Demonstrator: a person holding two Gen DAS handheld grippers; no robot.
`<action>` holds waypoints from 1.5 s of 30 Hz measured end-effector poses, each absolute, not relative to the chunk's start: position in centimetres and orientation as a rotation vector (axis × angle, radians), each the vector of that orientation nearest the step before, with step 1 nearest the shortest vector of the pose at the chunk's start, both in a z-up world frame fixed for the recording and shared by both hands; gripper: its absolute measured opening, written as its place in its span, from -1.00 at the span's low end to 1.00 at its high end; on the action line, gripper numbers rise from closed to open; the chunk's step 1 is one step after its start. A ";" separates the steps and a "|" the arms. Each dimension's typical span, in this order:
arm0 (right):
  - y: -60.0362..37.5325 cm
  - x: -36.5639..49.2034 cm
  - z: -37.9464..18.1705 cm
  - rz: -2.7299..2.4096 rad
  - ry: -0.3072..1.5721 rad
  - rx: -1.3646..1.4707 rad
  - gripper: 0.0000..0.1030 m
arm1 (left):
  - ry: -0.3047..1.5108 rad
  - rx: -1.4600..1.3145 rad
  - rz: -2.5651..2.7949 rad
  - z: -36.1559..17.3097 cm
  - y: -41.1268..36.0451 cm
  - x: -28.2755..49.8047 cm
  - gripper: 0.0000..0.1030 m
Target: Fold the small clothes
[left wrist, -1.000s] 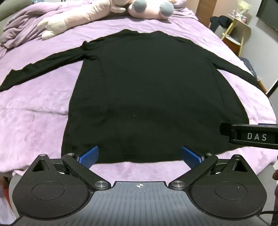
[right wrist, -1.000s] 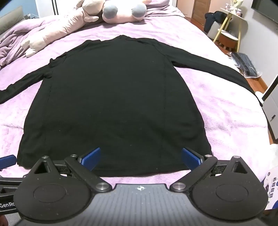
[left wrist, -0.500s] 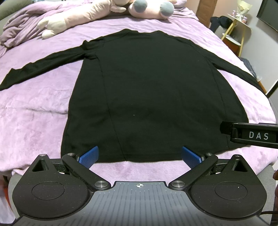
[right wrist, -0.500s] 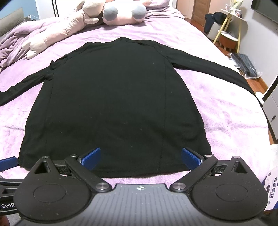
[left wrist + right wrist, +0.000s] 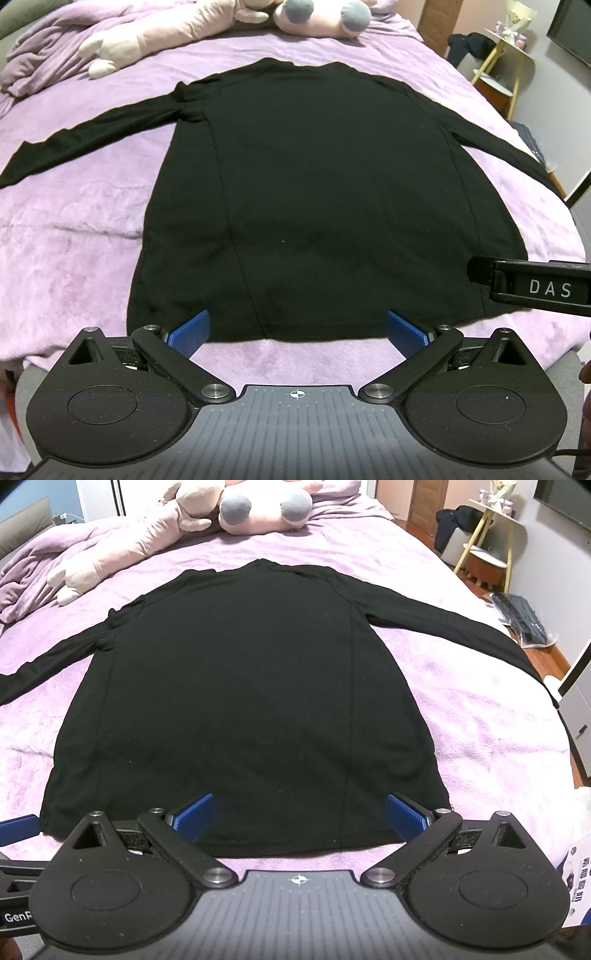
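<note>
A black long-sleeved top [image 5: 314,192] is laid flat on a bed, hem nearest the cameras, neckline at the far end, and both sleeves spread out to the sides. No fold has been made yet, so the task is judged to be at its very start — the approach to the first grasp.

The left gripper [image 5: 297,330] is held just short of the hem with its blue fingers [image 5: 188,332] spread wide and nothing between them. The right gripper [image 5: 299,812] is in the same state: fingers [image 5: 194,816] wide apart, empty, poised over the hem edge. From the left wrist view, part of the right gripper is seen at the far right.

The next move is judged to call for a grip on a sleeve or a side edge — thin fabric lying flush on soft bedding, so the fingers would need to be pressed down to catch a single layer.

The bed is covered by a plush lilac blanket [image 5: 74,240], lightly creased. A pink plush toy [image 5: 236,506] lies at the head end. To the right, a yellow-legged side table [image 5: 491,528] with dark clothing beside it is seen, and a wooden floor.
</note>
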State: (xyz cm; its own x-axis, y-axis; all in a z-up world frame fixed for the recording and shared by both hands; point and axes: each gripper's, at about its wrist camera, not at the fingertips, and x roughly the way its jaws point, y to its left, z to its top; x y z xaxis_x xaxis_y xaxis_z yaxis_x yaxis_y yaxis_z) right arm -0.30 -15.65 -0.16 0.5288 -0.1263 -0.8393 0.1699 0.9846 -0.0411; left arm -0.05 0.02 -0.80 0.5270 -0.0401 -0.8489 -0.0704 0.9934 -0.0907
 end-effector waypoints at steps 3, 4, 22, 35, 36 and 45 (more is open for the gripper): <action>-15.6 -0.3 -0.1 -0.177 0.998 0.048 0.92 | 1.017 -0.119 0.018 -0.8 0.0 0.0 1.00; -15.6 -0.3 -0.1 -0.176 0.998 0.048 0.92 | 1.016 -0.119 0.018 -0.8 0.0 0.0 1.00; -15.6 -0.2 -0.2 -0.173 1.002 0.045 0.92 | 1.021 -0.128 0.017 -0.8 0.0 -0.1 1.00; -15.7 -0.1 -0.4 -0.170 1.009 0.046 0.92 | 1.028 -0.130 0.016 -1.0 0.1 0.1 1.00; -15.7 -0.1 -0.3 -0.169 1.009 0.047 0.92 | 1.029 -0.131 0.016 -1.0 0.1 0.1 1.00; -15.7 0.0 -0.5 -0.169 1.013 0.048 0.92 | 1.032 -0.133 0.016 -1.0 0.1 0.2 1.00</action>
State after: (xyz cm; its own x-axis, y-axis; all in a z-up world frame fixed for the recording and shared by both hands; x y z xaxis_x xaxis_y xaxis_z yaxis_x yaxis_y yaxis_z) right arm -0.02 -15.69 -0.52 0.5176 -0.1185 -0.8474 0.1629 0.9859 -0.0383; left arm 0.16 0.13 -1.04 0.5135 -0.0491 -0.8567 -0.0761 0.9918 -0.1025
